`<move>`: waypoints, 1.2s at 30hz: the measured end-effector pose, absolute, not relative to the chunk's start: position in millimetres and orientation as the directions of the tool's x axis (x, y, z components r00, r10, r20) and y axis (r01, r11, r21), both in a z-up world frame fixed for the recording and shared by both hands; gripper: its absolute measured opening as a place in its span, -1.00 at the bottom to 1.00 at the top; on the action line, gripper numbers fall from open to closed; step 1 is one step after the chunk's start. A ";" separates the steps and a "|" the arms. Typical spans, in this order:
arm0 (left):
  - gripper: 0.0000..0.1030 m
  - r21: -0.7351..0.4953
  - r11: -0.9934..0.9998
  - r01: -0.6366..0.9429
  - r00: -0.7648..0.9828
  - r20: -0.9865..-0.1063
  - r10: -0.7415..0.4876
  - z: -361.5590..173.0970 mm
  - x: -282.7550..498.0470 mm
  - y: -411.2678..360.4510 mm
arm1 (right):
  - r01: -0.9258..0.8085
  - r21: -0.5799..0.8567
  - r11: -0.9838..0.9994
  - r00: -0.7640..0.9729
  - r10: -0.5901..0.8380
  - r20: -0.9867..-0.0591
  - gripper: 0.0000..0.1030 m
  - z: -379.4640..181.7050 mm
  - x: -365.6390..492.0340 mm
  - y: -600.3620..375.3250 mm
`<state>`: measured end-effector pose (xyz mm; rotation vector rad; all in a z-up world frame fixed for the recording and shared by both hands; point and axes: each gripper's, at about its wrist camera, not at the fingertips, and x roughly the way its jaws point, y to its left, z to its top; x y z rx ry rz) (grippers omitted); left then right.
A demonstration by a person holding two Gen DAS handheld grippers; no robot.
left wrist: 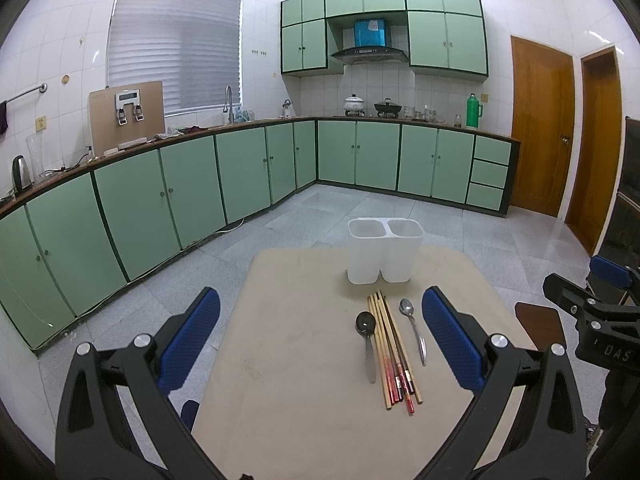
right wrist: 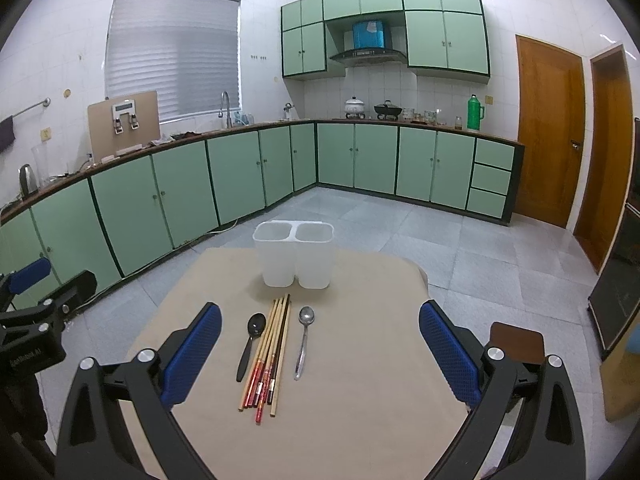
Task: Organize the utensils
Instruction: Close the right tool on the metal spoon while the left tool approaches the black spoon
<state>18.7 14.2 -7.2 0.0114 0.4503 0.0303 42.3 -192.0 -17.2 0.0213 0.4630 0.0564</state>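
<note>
A white two-compartment utensil holder (left wrist: 384, 252) (right wrist: 294, 254) stands upright at the far side of a beige table (left wrist: 288, 360) (right wrist: 360, 380). In front of it lie a dark spoon (left wrist: 367, 340) (right wrist: 251, 342), a bundle of several wooden chopsticks (left wrist: 394, 352) (right wrist: 270, 360) and a silver spoon (left wrist: 414, 330) (right wrist: 303, 338), side by side. My left gripper (left wrist: 320, 336) is open above the table, left of the utensils. My right gripper (right wrist: 320, 340) is open, and the utensils lie between its fingers further ahead. Both hold nothing.
The right gripper's body (left wrist: 592, 320) shows at the right edge of the left wrist view, and the left gripper's body (right wrist: 36, 320) at the left edge of the right wrist view. A brown stool (right wrist: 516, 340) stands right of the table. Green cabinets (left wrist: 160, 200) line the walls.
</note>
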 end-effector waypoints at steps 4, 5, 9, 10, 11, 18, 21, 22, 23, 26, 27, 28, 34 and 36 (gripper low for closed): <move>0.90 0.018 0.999 -0.030 0.893 -0.449 0.035 -10.4 28.2 14.6 | -0.053 0.040 0.998 0.882 0.065 -0.466 0.88 -20.7 50.6 -191.9; 0.90 0.018 0.999 -0.030 0.891 -0.454 0.035 -11.5 30.4 14.1 | -0.056 0.041 0.998 0.877 0.069 -0.476 0.88 -22.3 53.8 -192.0; 0.90 0.027 0.999 -0.040 0.872 -0.488 0.048 -21.6 47.2 18.2 | -0.064 0.040 0.997 0.852 0.075 -0.518 0.88 -31.3 70.2 -193.0; 0.90 0.028 0.999 -0.043 0.865 -0.499 0.051 -24.6 52.7 19.5 | -0.064 0.039 0.997 0.841 0.075 -0.535 0.88 -35.8 77.0 -193.2; 0.90 0.028 0.999 -0.040 0.857 -0.514 0.048 -27.4 59.9 19.2 | -0.066 0.040 0.997 0.832 0.077 -0.549 0.88 -40.1 83.7 -193.5; 0.90 0.007 0.999 -0.044 0.787 -0.616 0.039 -65.2 110.6 30.9 | -0.071 0.083 0.994 0.743 0.109 -0.661 0.88 -82.5 144.3 -198.4; 0.90 -0.009 0.999 -0.031 0.766 -0.642 0.018 -85.9 132.6 35.7 | -0.074 0.072 0.995 0.706 0.103 -0.700 0.88 -104.4 177.3 -197.2; 0.90 -0.001 0.999 -0.038 0.747 -0.665 0.028 -95.3 142.7 37.0 | -0.076 0.066 0.995 0.692 0.100 -0.714 0.87 -113.6 190.5 -196.6; 0.90 0.004 0.999 -0.042 0.727 -0.686 0.033 -104.6 152.0 38.0 | -0.081 0.073 0.994 0.680 0.108 -0.726 0.81 -121.6 200.0 -196.9; 0.90 0.021 0.999 -0.037 0.686 -0.727 0.041 -126.8 172.3 36.2 | -0.110 0.143 0.984 0.614 0.180 -0.769 0.54 -147.5 235.8 -195.5; 0.90 0.031 0.999 -0.037 0.672 -0.739 0.047 -133.1 177.9 35.7 | -0.112 0.153 0.982 0.598 0.190 -0.778 0.49 -154.9 244.8 -194.6; 0.90 0.035 0.999 -0.034 0.657 -0.753 0.049 -139.8 184.9 35.0 | -0.112 0.150 0.982 0.581 0.187 -0.792 0.45 -164.0 257.2 -192.4; 0.90 0.034 0.999 -0.024 0.610 -0.791 0.041 -165.3 214.7 34.4 | -0.124 0.120 0.985 0.541 0.169 -0.824 0.20 -190.3 290.3 -179.4; 0.89 0.026 1.000 -0.012 0.599 -0.800 0.028 -170.9 222.1 31.7 | -0.129 0.112 0.985 0.533 0.164 -0.830 0.13 -195.3 297.4 -176.0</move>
